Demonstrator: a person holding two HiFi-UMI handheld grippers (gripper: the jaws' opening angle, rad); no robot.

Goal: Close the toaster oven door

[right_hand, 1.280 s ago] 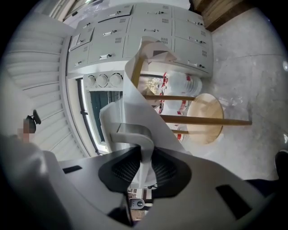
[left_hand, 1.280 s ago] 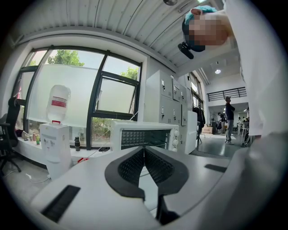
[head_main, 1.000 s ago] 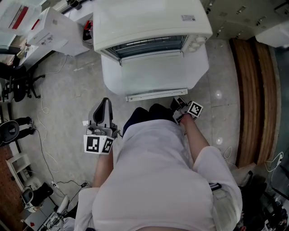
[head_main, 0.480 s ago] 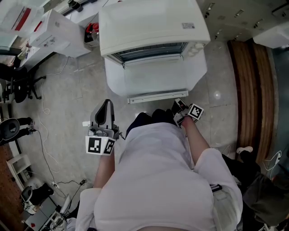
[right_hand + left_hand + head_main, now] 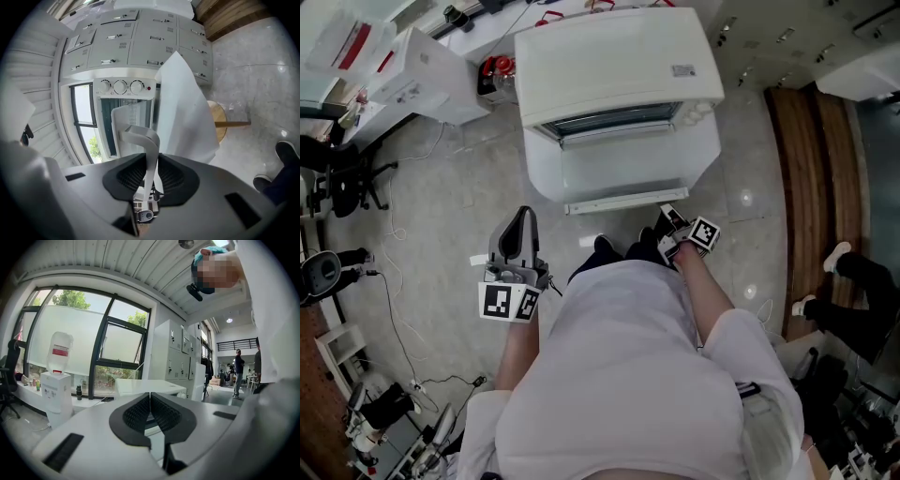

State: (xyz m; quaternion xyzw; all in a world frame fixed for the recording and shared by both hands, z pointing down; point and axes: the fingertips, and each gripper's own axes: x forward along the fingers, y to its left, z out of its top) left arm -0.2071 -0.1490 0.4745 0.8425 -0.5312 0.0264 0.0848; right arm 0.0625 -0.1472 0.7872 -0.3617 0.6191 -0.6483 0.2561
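- Head view: white toaster oven (image 5: 614, 61) stands at top centre, straight ahead of the person, on the grey tiled floor (image 5: 441, 206) area.
- Its door (image 5: 619, 169) is not shut; it tilts out and down toward the person, with the dark opening showing above it.
- Door handle (image 5: 623, 200), a white bar, runs along the door's near edge.
- Right gripper (image 5: 670, 225) sits at the handle's right end, touching it.
- Right gripper view: right gripper (image 5: 151, 159) has both ribbed pads pressed on the white door handle (image 5: 149, 140); the bar runs up between the jaws, so it is clamped on the handle.
- Same view: 3 knobs (image 5: 119, 86) in a row on the oven's panel, with the door (image 5: 129, 117) just below them.
- Left gripper (image 5: 518, 220) hangs well apart from the oven, at the person's left side over the floor, touching nothing.
- Left gripper view: left gripper (image 5: 150, 397) has its jaws together, tips meeting, nothing between them.
- Same view: water dispenser (image 5: 56, 380) with a bottle on top stands at far left by the windows.
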